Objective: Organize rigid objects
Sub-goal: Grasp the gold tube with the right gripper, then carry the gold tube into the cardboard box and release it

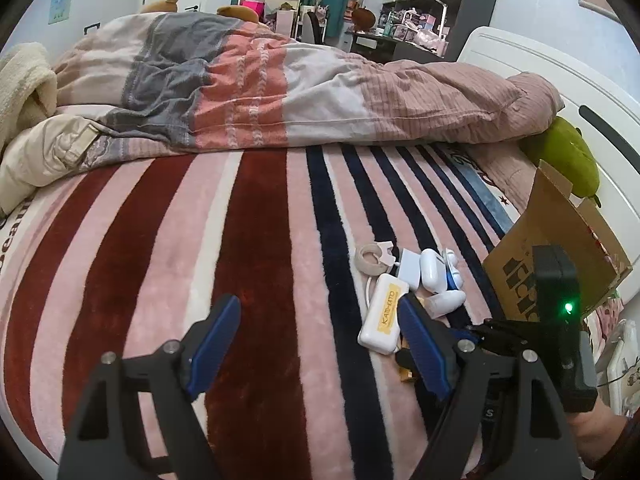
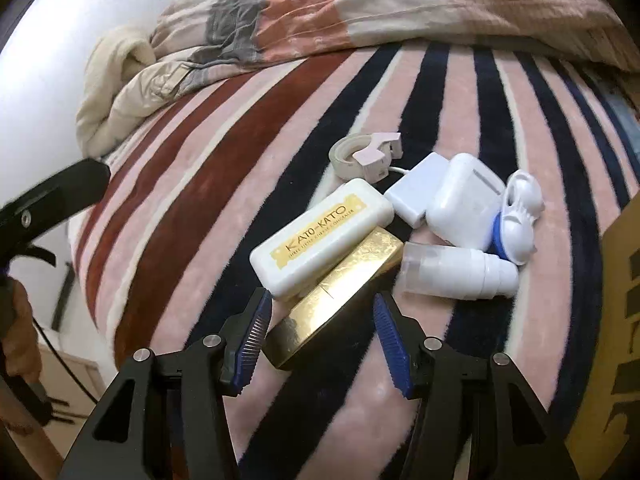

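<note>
A pile of small items lies on the striped blanket (image 2: 200, 200): a gold box (image 2: 344, 288), a white KATO-KATO case (image 2: 320, 236), a tape roll (image 2: 348, 156), a white adapter (image 2: 416, 188), a white earbud case (image 2: 460, 200), a white and blue lens case (image 2: 516, 220) and a small white bottle (image 2: 460, 270). My right gripper (image 2: 322, 304) straddles the near end of the gold box; its pads stand a little off the box's sides. My left gripper (image 1: 316, 308) hangs open over bare blanket, left of the pile, its right finger in front of the KATO-KATO case (image 1: 382, 316).
An open cardboard box (image 1: 556, 232) stands at the right, close to the pile. A crumpled duvet (image 1: 280, 92) fills the far half of the bed. A green plush (image 1: 568, 152) leans on the white headboard (image 1: 560, 76). The bed's edge drops off at the left (image 2: 92, 280).
</note>
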Available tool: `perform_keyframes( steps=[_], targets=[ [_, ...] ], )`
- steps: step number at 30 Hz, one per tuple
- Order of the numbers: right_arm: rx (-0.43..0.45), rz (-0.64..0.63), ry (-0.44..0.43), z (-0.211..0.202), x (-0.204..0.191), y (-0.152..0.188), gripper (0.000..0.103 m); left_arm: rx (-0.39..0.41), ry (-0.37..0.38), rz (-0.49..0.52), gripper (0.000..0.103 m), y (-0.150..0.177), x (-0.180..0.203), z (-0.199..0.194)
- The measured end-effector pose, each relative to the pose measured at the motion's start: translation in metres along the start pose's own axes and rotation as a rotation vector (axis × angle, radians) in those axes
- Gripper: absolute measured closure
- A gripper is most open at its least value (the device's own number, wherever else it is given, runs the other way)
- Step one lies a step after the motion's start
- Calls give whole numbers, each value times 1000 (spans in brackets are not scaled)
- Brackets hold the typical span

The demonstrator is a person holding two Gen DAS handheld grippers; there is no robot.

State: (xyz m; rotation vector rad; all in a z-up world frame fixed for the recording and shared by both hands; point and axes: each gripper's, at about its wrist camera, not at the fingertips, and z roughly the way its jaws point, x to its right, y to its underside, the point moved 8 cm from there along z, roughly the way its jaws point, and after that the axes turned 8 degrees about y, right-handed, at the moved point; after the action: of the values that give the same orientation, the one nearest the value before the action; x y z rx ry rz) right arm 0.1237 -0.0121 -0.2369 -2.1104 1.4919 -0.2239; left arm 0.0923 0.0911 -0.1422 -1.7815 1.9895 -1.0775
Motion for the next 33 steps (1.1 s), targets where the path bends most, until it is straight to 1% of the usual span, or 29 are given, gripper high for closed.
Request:
perform_keyframes(
  steps=[1, 2, 5, 8, 9, 12, 13, 14, 15, 18, 19, 20, 22, 23, 25, 27, 30, 33],
  targets=[
    [-2, -14, -1, -2, -1, 2, 67, 0, 0, 4, 25, -1, 1, 0],
    [-9, -34, -1, -6, -3, 4, 73, 1, -1, 8, 25, -2, 1, 0],
    [-13, -89, 36, -20, 5, 10, 78, 5, 0, 17, 25, -2, 6, -2],
    [-15, -124, 108, -29, 18, 16, 78, 7, 3, 30, 25, -3, 12, -3],
    [-18, -120, 103, -30, 21, 17, 78, 7, 2, 32, 25, -3, 14, -4],
    [-13, -39, 11, -28, 21, 15, 77, 2, -6, 34, 25, -2, 15, -4],
    [-12, -13, -8, -24, 21, 14, 74, 1, -7, 35, 25, -2, 16, -4],
    [-12, -7, -8, -19, 19, 12, 67, 1, -6, 34, 25, -2, 16, -4],
    [-10, -4, -4, -16, 18, 11, 66, 0, -5, 34, 25, -2, 17, -4],
    [-9, -5, 19, -4, 13, 8, 66, -2, -7, 37, 25, -1, 18, -3],
    [-7, -21, 37, -2, 12, 8, 69, -2, -8, 40, 25, -1, 19, -3],
    [0, -41, 44, -3, 10, 9, 80, -2, -7, 42, 25, -1, 19, -3],
    [-3, -108, 54, -8, 5, 13, 87, -1, -4, 42, 25, -1, 20, -4],
    [-11, -130, 40, -12, 2, 17, 89, -1, -3, 41, 25, -1, 20, -4],
    [-33, -163, 6, -19, -1, 26, 90, 0, -2, 40, 25, -1, 20, -5],
    [-40, -188, 34, -21, 1, 32, 90, 0, 1, 35, 25, 0, 20, -5],
    [-36, -164, 41, -15, 1, 32, 89, -3, 1, 33, 25, 1, 21, -6],
    [-19, -225, 65, -14, -5, 32, 90, -13, 3, 47, 25, 2, 24, -6]
  ],
)
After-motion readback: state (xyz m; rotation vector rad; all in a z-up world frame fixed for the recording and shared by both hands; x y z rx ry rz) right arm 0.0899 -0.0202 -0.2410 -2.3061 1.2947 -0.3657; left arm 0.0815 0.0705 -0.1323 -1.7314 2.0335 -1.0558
